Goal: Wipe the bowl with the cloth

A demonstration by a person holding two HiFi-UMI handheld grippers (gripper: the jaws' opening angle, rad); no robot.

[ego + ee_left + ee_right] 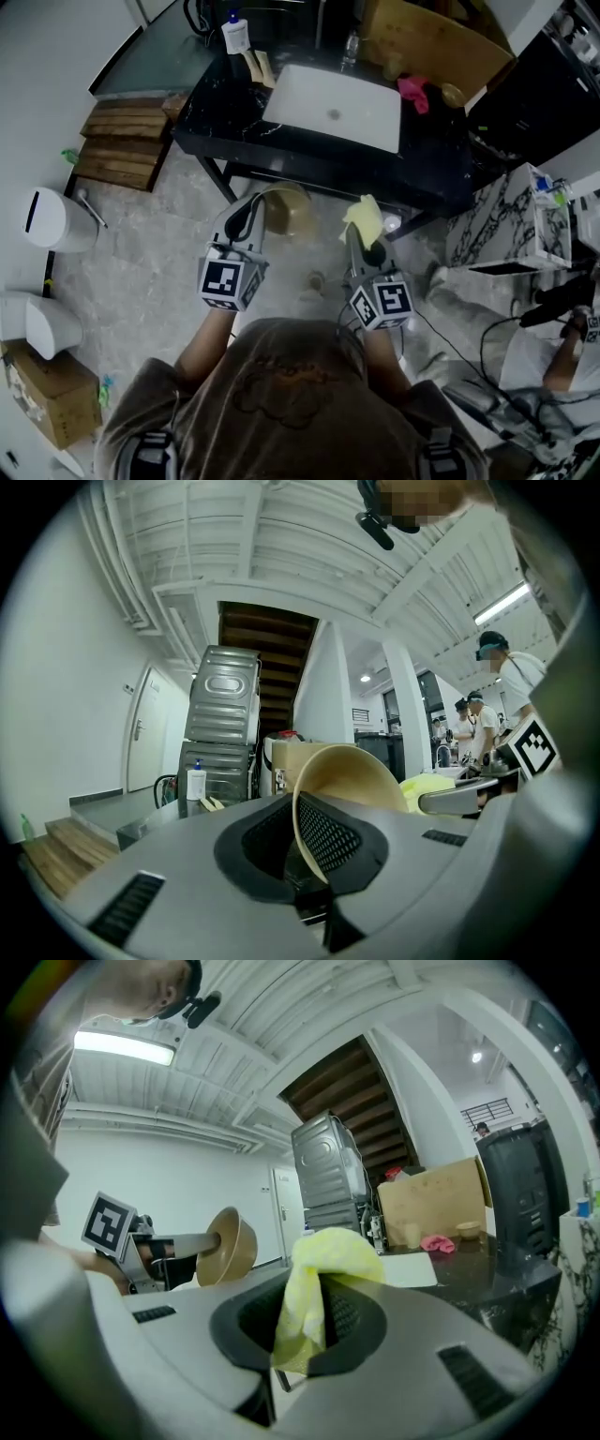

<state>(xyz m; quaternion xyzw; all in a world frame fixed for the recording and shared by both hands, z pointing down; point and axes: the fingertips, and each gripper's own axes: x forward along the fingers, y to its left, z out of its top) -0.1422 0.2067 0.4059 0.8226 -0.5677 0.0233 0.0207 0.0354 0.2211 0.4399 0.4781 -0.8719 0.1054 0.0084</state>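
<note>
A tan bowl [286, 208] hangs in front of the black counter, tipped on its side, with my left gripper [255, 208] shut on its rim. In the left gripper view the bowl [349, 780] stands between the jaws, its rim pinched. My right gripper [366, 239] is shut on a yellow cloth [365, 218], held up a short way right of the bowl and apart from it. The right gripper view shows the cloth [319, 1283] bunched between the jaws and the bowl [228, 1245] off to the left.
A black counter [431, 164] with a white sink [335, 106], a soap bottle [235, 34] and a pink rag [413, 93] lies ahead. Wooden pallets [122, 142] are at left, a white bin [54, 219] further left. A person's arm [562, 356] is at right.
</note>
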